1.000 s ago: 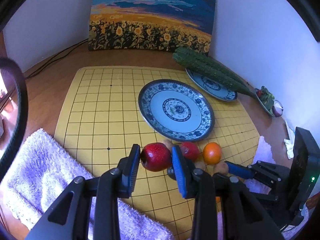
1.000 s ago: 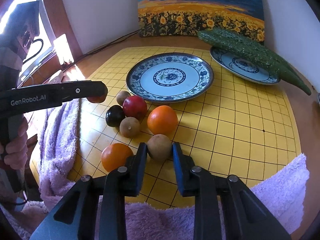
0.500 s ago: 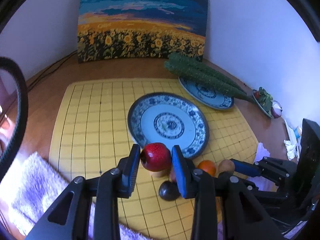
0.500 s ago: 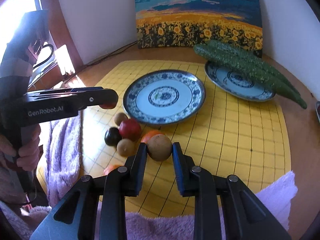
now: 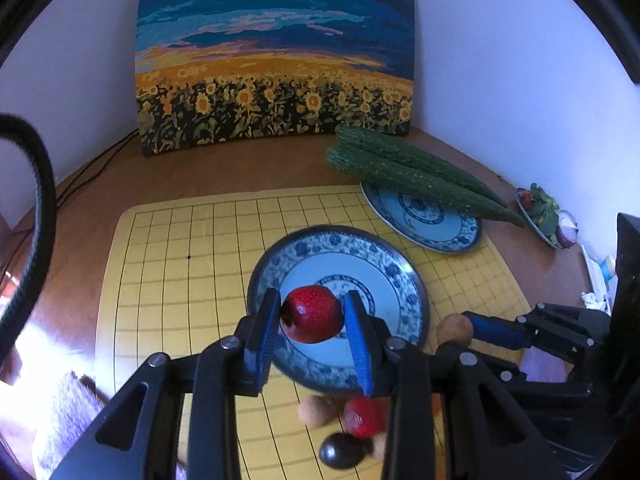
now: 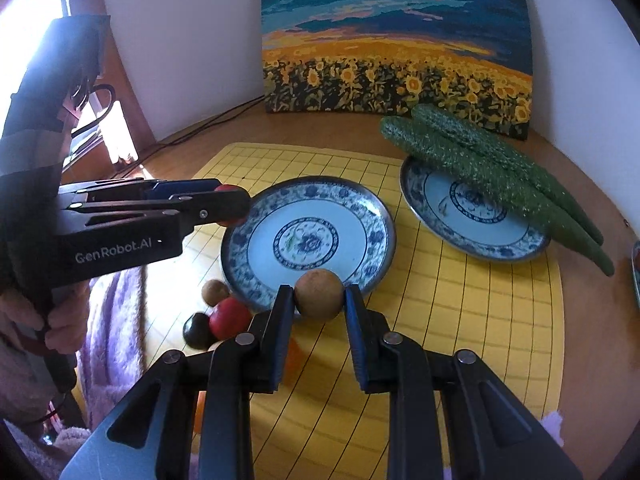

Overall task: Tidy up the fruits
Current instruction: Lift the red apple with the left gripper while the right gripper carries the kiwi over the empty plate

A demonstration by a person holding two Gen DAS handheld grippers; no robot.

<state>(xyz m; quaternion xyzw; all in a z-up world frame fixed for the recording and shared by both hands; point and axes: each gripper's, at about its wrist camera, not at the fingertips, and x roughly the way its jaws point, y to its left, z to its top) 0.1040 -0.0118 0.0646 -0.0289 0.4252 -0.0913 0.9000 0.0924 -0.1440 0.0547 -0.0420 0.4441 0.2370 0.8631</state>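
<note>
The biggest worry I can see is a collision over the near plate (image 6: 376, 236): both grippers hang at its front rim with fruit in them, so if both go in together the black arms could knock each other and a fruit could drop. Next, the plate is shallow and glazed; a round fruit let go from any height would likely roll across it and off onto the yellow grid board (image 6: 480, 304). A smaller risk is the loose pile just in front of the plate, where a low sweep could scatter the pieces.

The left gripper (image 5: 312, 316) pinches a red apple (image 5: 313, 313) between its blue pads, held above the plate's near half. The apple is glossy, deep red with pale speckles, and the largest fruit in sight. The right gripper (image 6: 319, 300) pinches a brown fruit (image 6: 319, 293), dull, round and smaller, at the plate's front edge.

Left in front of the plate lie a small red fruit (image 6: 230, 318), a dark plum (image 6: 197, 330) and a little brown one (image 6: 215, 292), touching in a cluster.
</note>
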